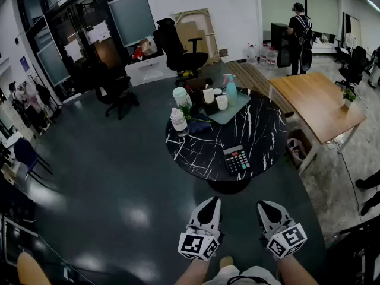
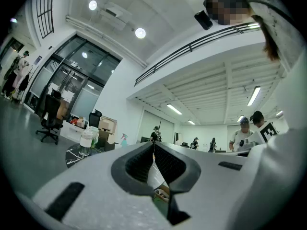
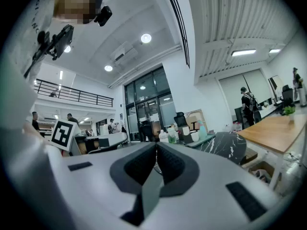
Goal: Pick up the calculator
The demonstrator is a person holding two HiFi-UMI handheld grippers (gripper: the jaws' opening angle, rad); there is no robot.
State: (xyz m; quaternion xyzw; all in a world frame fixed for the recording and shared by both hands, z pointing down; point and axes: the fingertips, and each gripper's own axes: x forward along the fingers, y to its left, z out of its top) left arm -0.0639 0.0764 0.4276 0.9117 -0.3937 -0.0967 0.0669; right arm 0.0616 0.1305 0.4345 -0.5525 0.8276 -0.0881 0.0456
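Calculator point(image 1: 237, 159) on marble table point(image 1: 264, 129), left tool point(image 1: 211, 200) and right tool point(image 1: 263, 205) closed, empty

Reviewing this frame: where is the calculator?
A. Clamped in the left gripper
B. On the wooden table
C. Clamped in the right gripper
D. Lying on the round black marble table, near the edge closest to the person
D: the calculator lies flat on the round black marble table by its near edge, while the left gripper and right gripper sit short of the table, both shut and empty.
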